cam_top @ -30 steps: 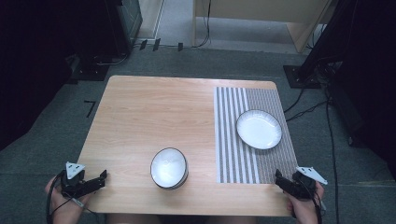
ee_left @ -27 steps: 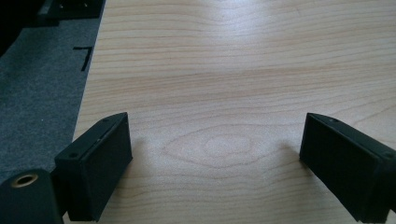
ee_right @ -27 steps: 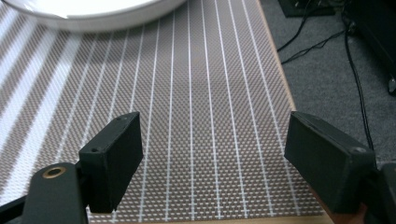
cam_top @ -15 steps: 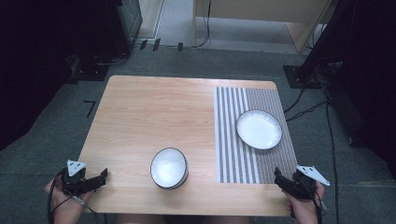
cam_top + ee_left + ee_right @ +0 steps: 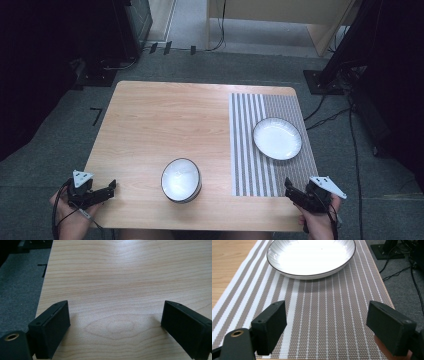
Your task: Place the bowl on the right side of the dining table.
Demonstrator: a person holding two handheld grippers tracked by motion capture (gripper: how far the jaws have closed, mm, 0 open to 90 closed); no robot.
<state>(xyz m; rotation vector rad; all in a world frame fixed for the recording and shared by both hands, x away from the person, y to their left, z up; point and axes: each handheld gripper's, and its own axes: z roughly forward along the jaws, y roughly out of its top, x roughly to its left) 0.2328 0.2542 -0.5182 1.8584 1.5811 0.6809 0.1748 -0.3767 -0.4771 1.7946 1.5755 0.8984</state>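
Two tools were spread wide, holding nothing. Right tool (image 5: 291, 189) sat near the plate (image 5: 277, 138) on the striped mat (image 5: 250, 165); left tool (image 5: 111, 187) was well left of it. Step: reach start. Next: prob. move fwd, pinch plate rim.

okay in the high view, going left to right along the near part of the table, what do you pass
left gripper → bowl → striped placemat → right gripper; the plate sits farther back on the placemat.
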